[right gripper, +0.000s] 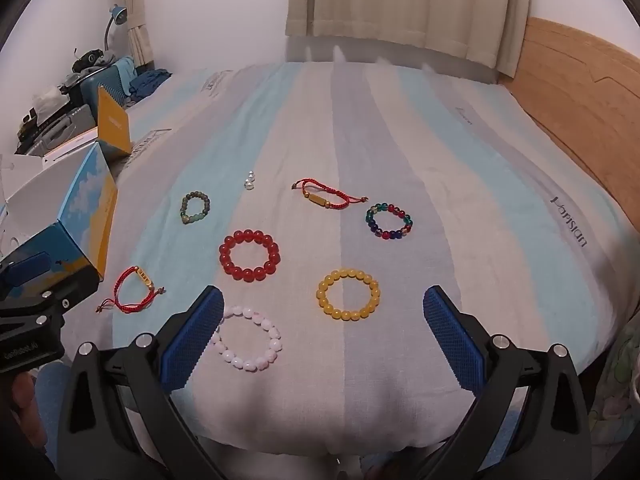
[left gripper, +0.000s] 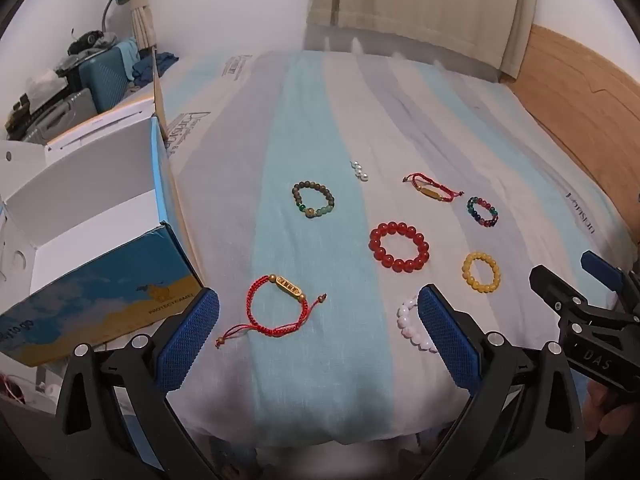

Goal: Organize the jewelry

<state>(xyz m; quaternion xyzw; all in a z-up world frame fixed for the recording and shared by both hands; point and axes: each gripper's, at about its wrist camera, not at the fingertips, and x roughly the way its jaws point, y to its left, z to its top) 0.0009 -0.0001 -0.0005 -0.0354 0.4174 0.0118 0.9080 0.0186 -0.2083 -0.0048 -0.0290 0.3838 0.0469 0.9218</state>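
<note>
With both grippers' fingers wide and empty, lower your left gripper (left gripper: pixel 318 338) over the red cord bracelet (left gripper: pixel 276 307) at its 11 o'clock, pinching the gold bar squarely.

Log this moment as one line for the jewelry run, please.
phase: not started | left gripper: open, empty | right gripper: open, empty | bracelets: all on striped sheet | open box: at left

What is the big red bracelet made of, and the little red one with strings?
Big red bracelet: glossy, see-through round beads, likely glass or polished stone. Red string bracelet: braided cord, matte, with knotted loose ends and a gold-coloured, probably metal, bar.
</note>
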